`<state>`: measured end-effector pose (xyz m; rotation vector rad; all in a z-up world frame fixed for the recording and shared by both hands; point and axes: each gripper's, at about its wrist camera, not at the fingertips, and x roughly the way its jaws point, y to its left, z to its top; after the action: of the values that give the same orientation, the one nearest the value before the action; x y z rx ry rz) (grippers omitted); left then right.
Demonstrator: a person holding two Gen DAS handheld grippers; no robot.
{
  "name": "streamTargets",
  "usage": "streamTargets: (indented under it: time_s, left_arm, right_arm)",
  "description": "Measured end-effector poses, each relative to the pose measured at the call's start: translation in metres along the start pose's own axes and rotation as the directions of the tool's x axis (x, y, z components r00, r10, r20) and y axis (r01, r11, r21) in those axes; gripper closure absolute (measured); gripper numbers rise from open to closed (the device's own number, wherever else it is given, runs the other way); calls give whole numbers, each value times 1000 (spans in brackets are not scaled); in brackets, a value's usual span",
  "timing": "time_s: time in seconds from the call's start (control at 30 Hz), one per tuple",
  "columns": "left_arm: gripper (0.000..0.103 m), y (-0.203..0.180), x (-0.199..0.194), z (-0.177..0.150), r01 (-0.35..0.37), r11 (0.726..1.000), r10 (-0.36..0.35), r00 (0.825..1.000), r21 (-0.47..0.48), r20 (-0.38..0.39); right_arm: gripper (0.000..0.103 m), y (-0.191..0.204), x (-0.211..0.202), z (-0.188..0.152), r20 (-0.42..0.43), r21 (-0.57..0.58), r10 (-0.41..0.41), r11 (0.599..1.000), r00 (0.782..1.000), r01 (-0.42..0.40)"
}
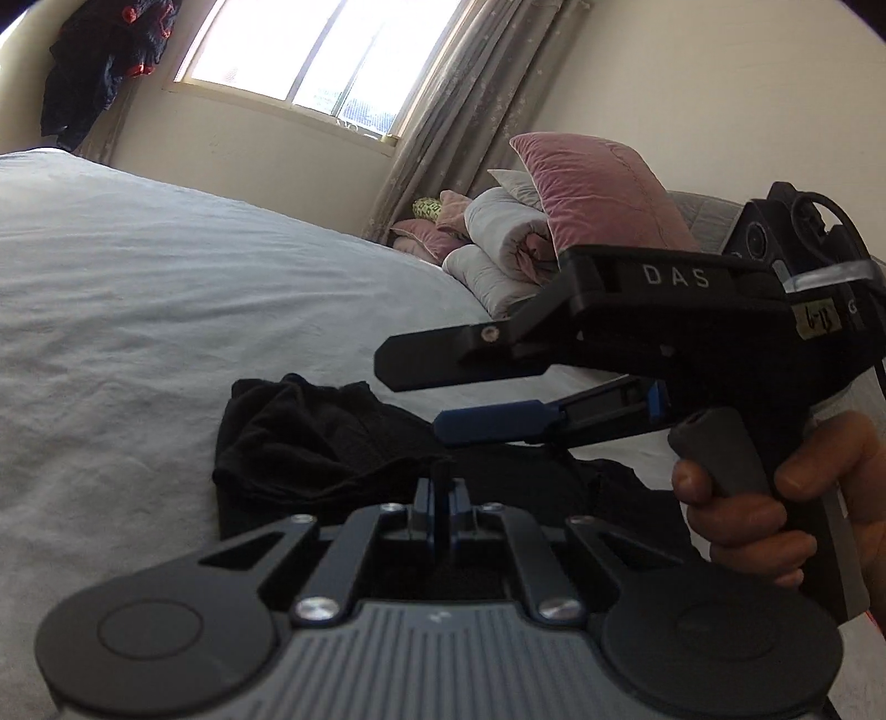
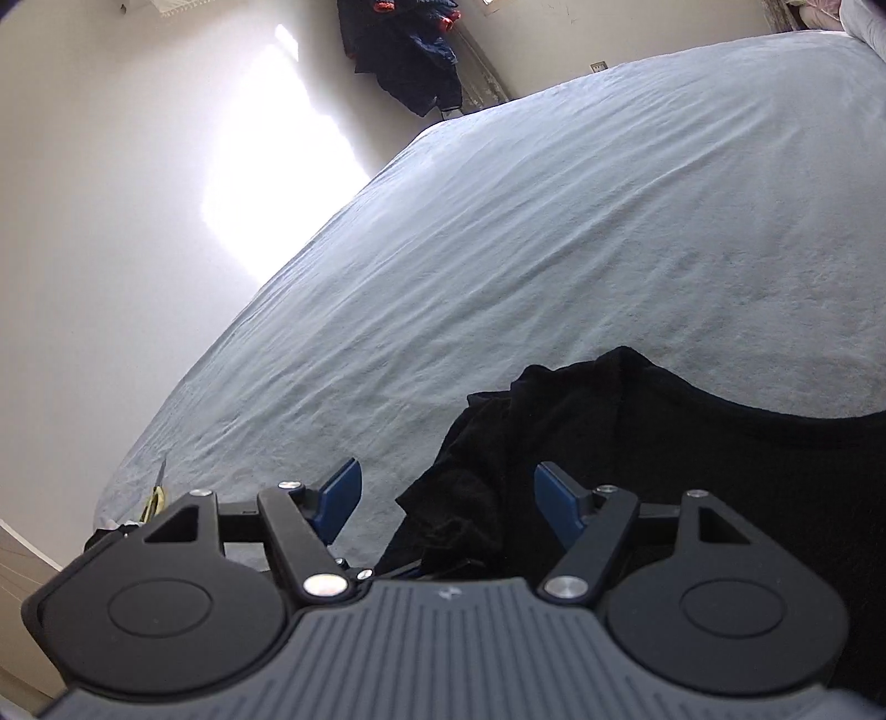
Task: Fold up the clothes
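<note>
A crumpled black garment [image 1: 310, 437] lies on the pale bed sheet [image 1: 138, 310]. In the left wrist view my left gripper [image 1: 441, 487] is shut, and a pinch of the black cloth rises into its fingertips. My right gripper [image 1: 426, 396] comes in from the right, held by a hand [image 1: 775, 520], and hovers open just above the garment. The right wrist view shows the right gripper [image 2: 449, 501] with its blue pads [image 2: 340, 495] wide apart. The black garment [image 2: 637, 443] lies under and beyond them, and the pads do not press on it.
Pink pillows [image 1: 587, 188] and a rolled duvet [image 1: 498, 249] are piled at the head of the bed. Dark clothes [image 1: 105, 61] hang on the wall beside the window [image 1: 315, 50]. Yellow-handled scissors [image 2: 155, 498] lie near the bed's corner, with the floor [image 2: 111, 249] beyond its edge.
</note>
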<state>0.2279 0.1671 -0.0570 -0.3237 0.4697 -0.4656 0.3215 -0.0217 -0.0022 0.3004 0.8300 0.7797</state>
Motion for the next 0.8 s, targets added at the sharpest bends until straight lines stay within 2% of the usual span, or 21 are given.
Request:
streamTargets:
  time_s: [0.07,0.2,0.3,0.43,0.47,0.5,0.53,0.57,0.6,0.73,0.8]
  left_arm:
    - [98,3,6,-1,2,1000,-2,1000,-11,-24]
    - [97,20,8,-2,44,994,-51,996,-101,-73]
    - [95,25,11,-6,58,989,-71,993,-134,-95]
    - [94,26,13,-10,70,986,-87,990,-152,-111]
    - [94,26,14,-11,69,986,-87,990,-152,-113]
    - [95,25,14,-11,68,986,-86,990,-151,-115]
    - [95,24,14,-11,66,987,-84,990,-149,-116]
    - [98,23,14,-11,63,988,-80,990,-143,-114]
    - [99,22,14,-10,61,989,-76,991,-137,-111]
    - [100,17,9,-5,57,993,-64,995,-101,-72]
    - [100,15,5,-2,65,994,-69,996,-89,-48]
  right_arm:
    - [30,8,10,-1,-19,-89,-20,996,1000,18]
    - [53,26,29,1,-67,-264,3,964,998,-20]
    - [53,35,45,3,-128,-335,16,941,992,-58]
    - [53,43,74,-4,-210,-443,-72,896,975,-30]
    - [58,43,79,-8,-208,-472,-100,882,973,-10]
    - [68,42,81,-12,-194,-493,-112,870,975,2]
    - [73,40,79,-13,-174,-494,-114,869,978,13]
    - [86,36,74,-12,-161,-468,-103,883,982,16]
    - [94,29,67,-10,-149,-420,-72,908,986,3]
    - [94,7,39,-8,-58,-283,4,959,998,-20]
    - [94,-3,27,-10,-15,-212,57,976,998,-59]
